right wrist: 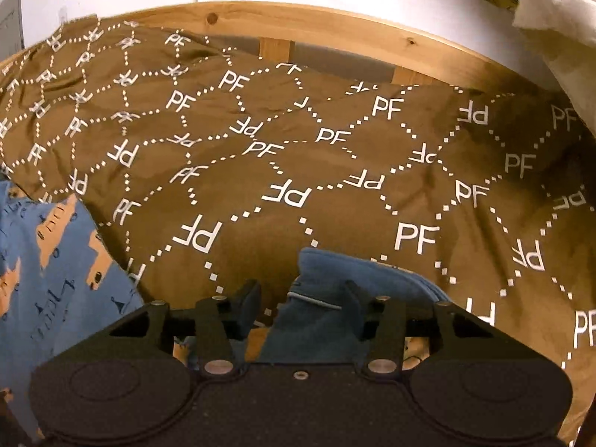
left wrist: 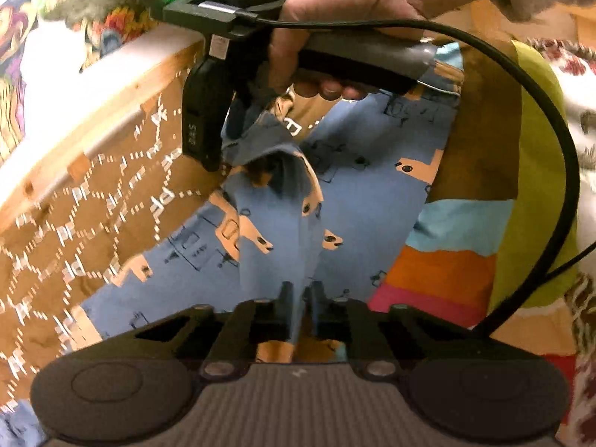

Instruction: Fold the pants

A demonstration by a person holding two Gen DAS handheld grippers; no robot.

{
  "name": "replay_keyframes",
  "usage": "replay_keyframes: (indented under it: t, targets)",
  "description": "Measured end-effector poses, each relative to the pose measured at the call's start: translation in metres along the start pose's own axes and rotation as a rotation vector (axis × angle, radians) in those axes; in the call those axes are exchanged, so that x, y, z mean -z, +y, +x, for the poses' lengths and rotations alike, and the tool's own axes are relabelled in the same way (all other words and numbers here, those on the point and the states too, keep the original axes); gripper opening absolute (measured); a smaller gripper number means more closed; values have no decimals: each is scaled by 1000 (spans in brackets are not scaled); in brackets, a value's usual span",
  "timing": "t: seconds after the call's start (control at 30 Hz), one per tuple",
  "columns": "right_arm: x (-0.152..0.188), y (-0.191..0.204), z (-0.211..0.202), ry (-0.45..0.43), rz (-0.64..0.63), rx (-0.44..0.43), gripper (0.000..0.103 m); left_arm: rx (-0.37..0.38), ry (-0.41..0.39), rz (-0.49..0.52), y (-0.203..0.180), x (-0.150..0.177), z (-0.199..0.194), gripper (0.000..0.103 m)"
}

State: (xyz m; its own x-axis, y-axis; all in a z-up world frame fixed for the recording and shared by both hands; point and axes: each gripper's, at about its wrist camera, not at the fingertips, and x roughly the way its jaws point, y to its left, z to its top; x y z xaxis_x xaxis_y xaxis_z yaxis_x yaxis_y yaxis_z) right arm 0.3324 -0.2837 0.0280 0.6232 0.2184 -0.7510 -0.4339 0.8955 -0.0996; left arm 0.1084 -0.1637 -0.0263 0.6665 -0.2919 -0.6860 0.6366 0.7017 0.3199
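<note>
The pants (left wrist: 354, 171) are blue with tan prints and lie spread on a brown bedspread (right wrist: 298, 149). In the left wrist view my left gripper (left wrist: 300, 298) is shut on a raised ridge of the blue cloth, fingers almost touching. Farther up, a hand (left wrist: 335, 0) holds my right gripper (left wrist: 219, 156) at a bunched, lifted edge of the pants. In the right wrist view the right gripper (right wrist: 303, 294) is open around a thick blue hem (right wrist: 327, 283). The hem lies against the right finger, with a gap at the left finger (right wrist: 249, 298).
A wooden bed frame (right wrist: 335, 26) and white wall run behind the bedspread. A colourful striped blanket (left wrist: 447, 260) lies right of the pants. A black cable (left wrist: 558, 149) loops from the right gripper. A white cloth (right wrist: 558, 29) hangs at the upper right.
</note>
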Motion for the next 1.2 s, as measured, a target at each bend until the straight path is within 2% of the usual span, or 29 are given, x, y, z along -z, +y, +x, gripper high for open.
replay_keyframes:
  t: [0.03, 0.07, 0.17, 0.33, 0.43, 0.53, 0.67, 0.8, 0.9, 1.03, 1.07, 1.13, 1.2]
  targets:
    - [-1, 1, 2, 1, -4, 7, 37, 9, 5, -23, 2, 0, 0, 3]
    - [-1, 1, 2, 0, -10, 22, 20, 16, 6, -43, 5, 0, 0, 2]
    - [-1, -7, -6, -23, 21, 4, 7, 22, -3, -55, 7, -1, -2, 1]
    - [20, -37, -67, -193, 156, -38, 6, 47, -38, -23, 8, 0, -11, 1]
    - [44, -60, -111, -267, 248, -21, 6, 71, -50, 8, 6, 2, -15, 1]
    - [75, -81, -151, -307, 344, 23, 6, 101, -54, 38, 4, 6, -16, 0]
    - [122, -92, -178, -294, 448, 74, 6, 118, -69, 109, -2, 12, -14, 1]
    - [166, -94, -171, -223, 560, 96, 6, 135, -56, 139, -4, 16, -8, 0]
    - [184, -92, -169, -219, 616, 93, 6, 142, -60, 146, -2, 20, -8, 0]
    - [190, -81, -175, -247, 555, 105, 6, 147, -66, 151, -1, 22, -8, 0]
    - [191, -78, -181, -265, 546, 108, 3, 148, -69, 152, -1, 22, -8, 0]
    - [193, -73, -191, -289, 518, 137, 1, 152, -69, 150, 0, 22, -8, 0]
    - [199, -71, -193, -274, 522, 143, 1, 156, -63, 150, 0, 22, -7, 0]
